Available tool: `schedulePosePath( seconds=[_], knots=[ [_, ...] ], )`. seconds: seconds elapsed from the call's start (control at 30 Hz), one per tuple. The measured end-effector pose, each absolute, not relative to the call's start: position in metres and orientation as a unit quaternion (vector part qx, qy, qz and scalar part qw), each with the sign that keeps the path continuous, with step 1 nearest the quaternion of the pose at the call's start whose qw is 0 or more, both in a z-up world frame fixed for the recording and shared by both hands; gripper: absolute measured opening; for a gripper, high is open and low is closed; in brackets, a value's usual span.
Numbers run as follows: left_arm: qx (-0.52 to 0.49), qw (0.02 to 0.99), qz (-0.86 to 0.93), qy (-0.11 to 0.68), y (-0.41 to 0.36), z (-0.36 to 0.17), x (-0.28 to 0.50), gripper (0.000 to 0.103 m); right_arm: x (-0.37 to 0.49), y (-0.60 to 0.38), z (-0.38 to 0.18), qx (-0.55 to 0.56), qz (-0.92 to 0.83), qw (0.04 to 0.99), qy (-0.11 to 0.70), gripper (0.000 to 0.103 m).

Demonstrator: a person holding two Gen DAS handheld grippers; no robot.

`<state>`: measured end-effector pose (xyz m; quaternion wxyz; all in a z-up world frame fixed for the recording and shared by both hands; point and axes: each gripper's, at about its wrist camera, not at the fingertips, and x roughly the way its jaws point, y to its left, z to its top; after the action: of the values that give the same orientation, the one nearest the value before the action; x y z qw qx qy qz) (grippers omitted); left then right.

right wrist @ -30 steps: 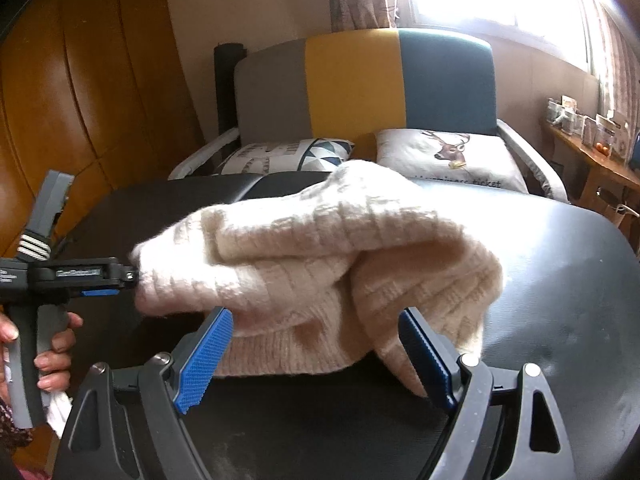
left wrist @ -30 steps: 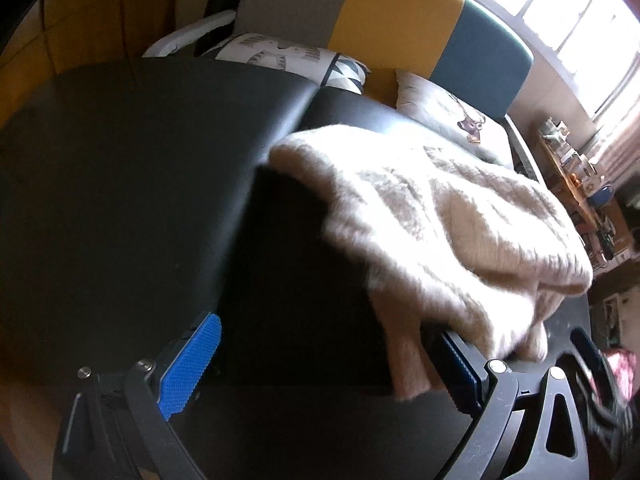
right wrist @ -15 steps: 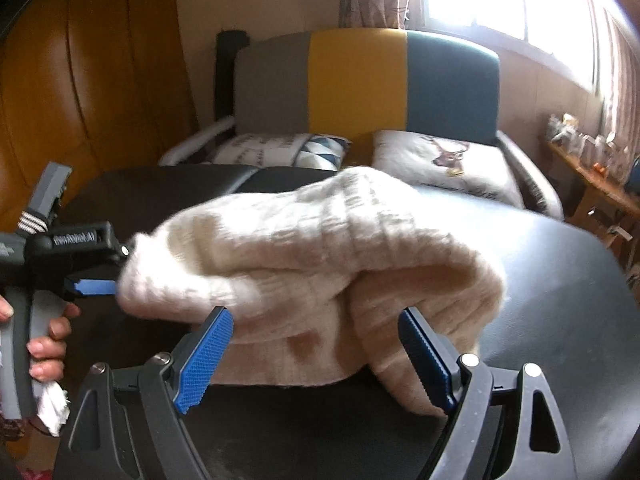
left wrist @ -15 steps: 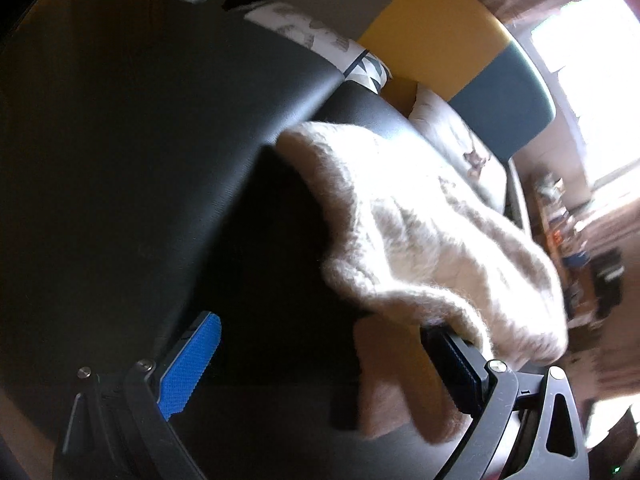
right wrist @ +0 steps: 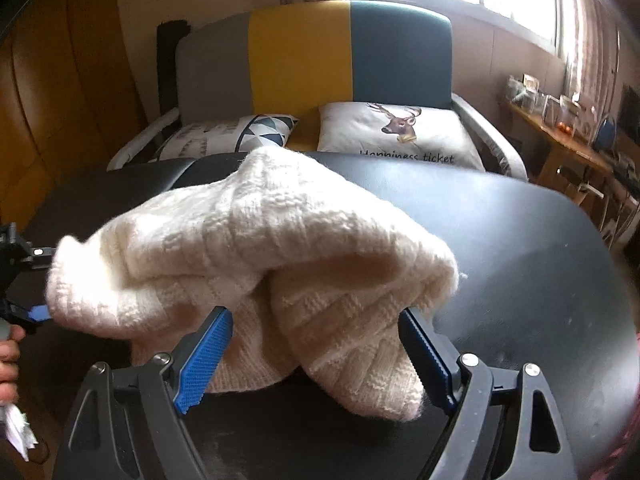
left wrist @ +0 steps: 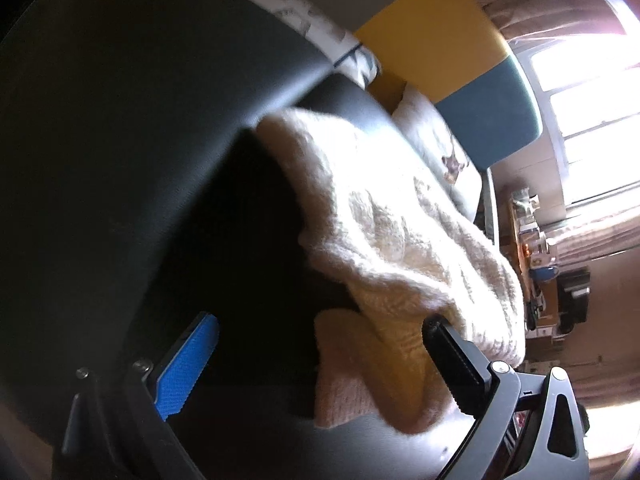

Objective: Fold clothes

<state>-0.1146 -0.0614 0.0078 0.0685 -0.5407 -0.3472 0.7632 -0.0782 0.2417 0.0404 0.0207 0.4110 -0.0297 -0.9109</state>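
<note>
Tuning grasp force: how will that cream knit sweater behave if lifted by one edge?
Likely floppy: the cream knit sweater already droops in soft folds over the black table. Probably bulky yet light, given its thick open knit. Its fuzzy surface should resist slipping from ribbed jaws.

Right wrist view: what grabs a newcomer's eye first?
The cream knitted sweater, bunched in a heap on the black table, fills the middle, with the open right tongs straddling its near edge. Behind stands a grey, yellow and teal sofa with a deer cushion. At the far left edge, the left tongs reach the sweater's side.
</note>
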Motion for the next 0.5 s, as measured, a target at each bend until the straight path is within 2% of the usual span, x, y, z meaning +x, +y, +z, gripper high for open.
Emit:
schedulePosePath(
  seconds=[0.13,0.33,0.4,0.43,0.47,0.5],
  knots=[
    [-0.554,0.072,0.744,-0.368,-0.049,-0.001,-0.128,0.103,-0.077,0.242,0.038,0.411,-0.911,0.024,-0.024,0.087],
    [-0.571,0.075,0.735,-0.358,-0.024,-0.014,-0.149,0.103,-0.077,0.246,0.034,0.415,-0.909,0.028,-0.041,0.087],
    [-0.572,0.075,0.734,-0.357,-0.019,-0.018,-0.153,0.1,-0.075,0.245,0.033,0.414,-0.909,0.031,-0.044,0.087],
    [-0.571,0.073,0.739,-0.35,-0.016,-0.018,-0.154,0.089,-0.073,0.245,0.033,0.414,-0.909,0.032,-0.044,0.087],
    [-0.571,0.077,0.743,-0.341,-0.013,-0.017,-0.156,0.068,-0.072,0.245,0.033,0.414,-0.909,0.033,-0.044,0.087],
    [-0.573,0.09,0.744,-0.332,-0.008,-0.018,-0.158,0.054,-0.071,0.244,0.033,0.413,-0.909,0.034,-0.043,0.087]
  ],
)
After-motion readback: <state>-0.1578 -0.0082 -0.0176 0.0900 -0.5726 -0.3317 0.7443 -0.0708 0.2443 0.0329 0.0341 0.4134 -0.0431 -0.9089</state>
